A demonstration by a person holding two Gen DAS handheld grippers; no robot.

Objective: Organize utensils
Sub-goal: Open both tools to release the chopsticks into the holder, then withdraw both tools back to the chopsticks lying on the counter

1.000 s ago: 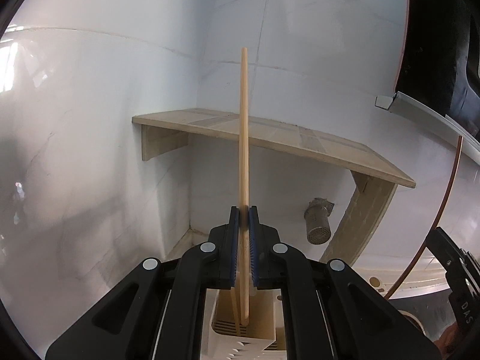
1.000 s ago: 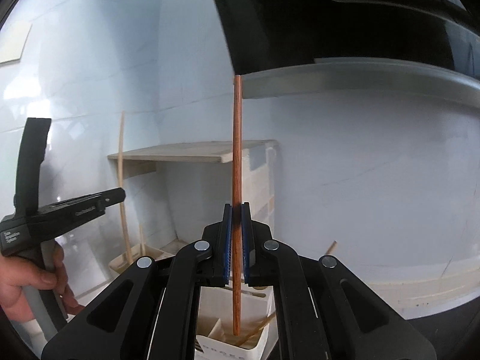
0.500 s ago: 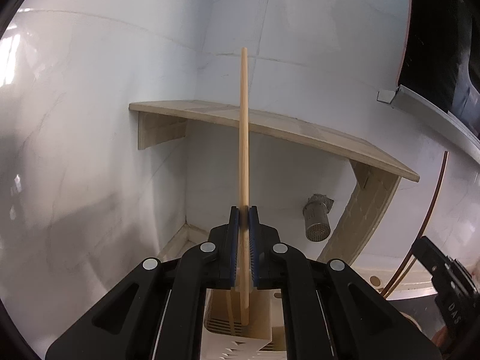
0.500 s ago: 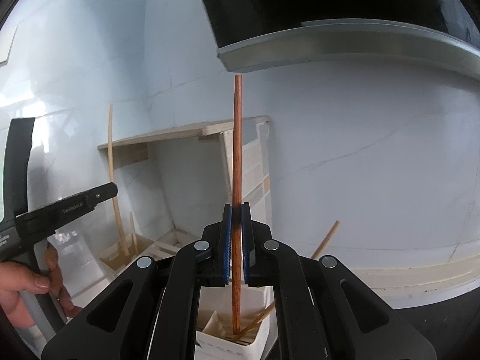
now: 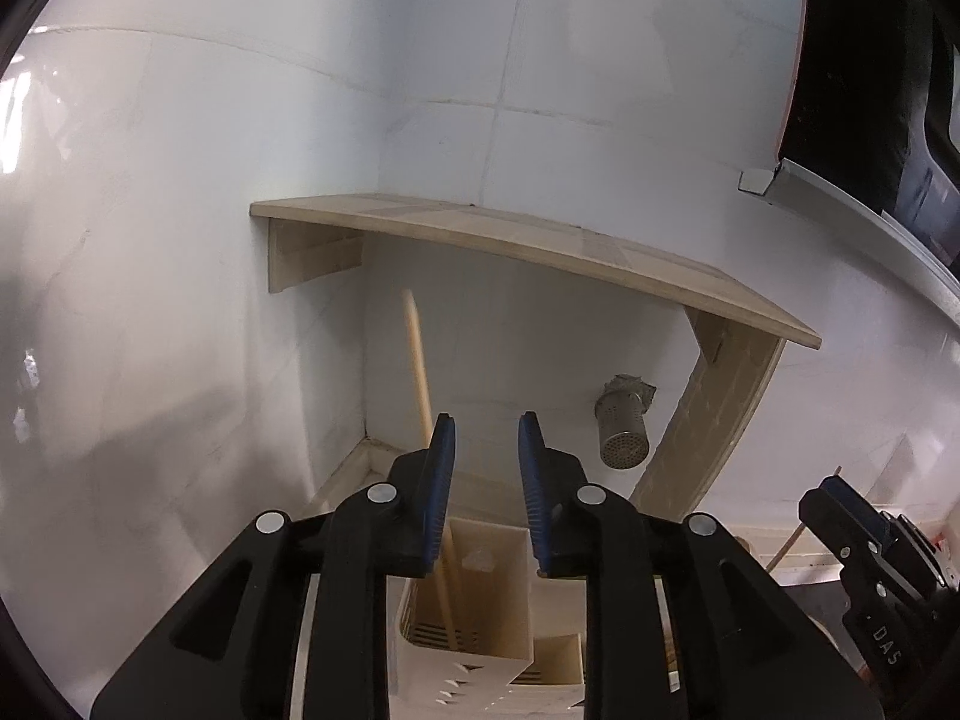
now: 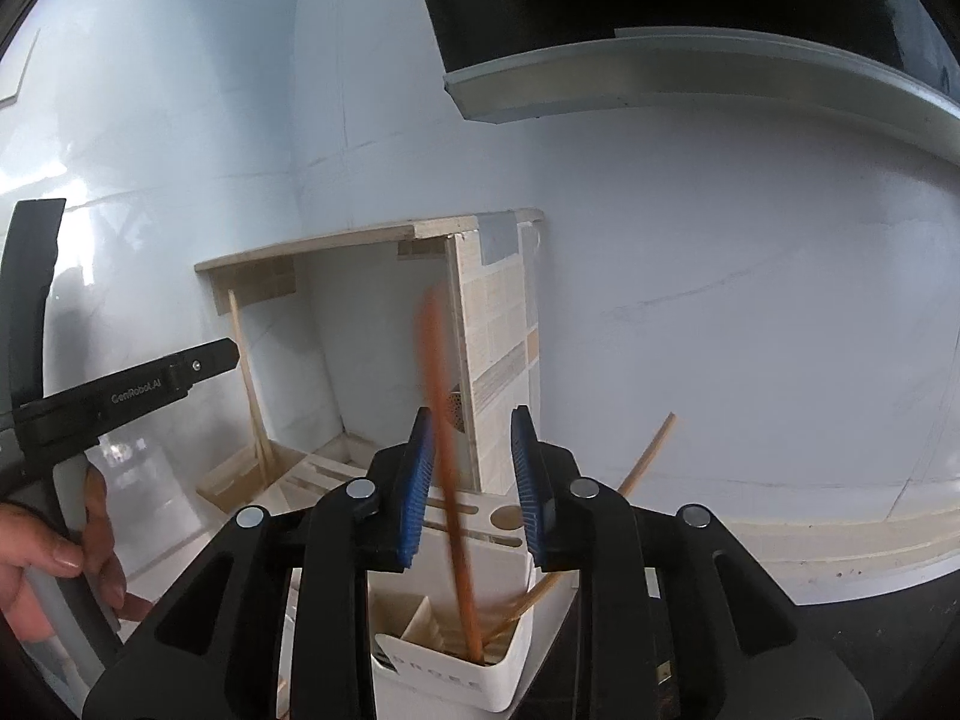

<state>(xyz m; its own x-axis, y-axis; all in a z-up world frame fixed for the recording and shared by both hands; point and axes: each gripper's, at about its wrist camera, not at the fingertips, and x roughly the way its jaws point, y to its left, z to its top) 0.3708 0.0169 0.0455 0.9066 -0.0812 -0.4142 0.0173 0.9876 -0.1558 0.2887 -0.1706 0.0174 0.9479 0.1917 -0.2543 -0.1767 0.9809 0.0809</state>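
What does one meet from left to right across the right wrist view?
Hand → left gripper → pale chopstick → reddish chopstick → tan chopstick leaning to the right out of the white holder.

You could read "GenRobot.AI" in pale letters along the black arm of the left tongs (image 6: 231, 354), seen from the right wrist camera. From the left wrist camera, "DAS" stood on the black body of the right tongs (image 5: 840, 501). The white utensil holder (image 6: 456, 681) carried faint raised lettering on its front wall, too blurred to make out.
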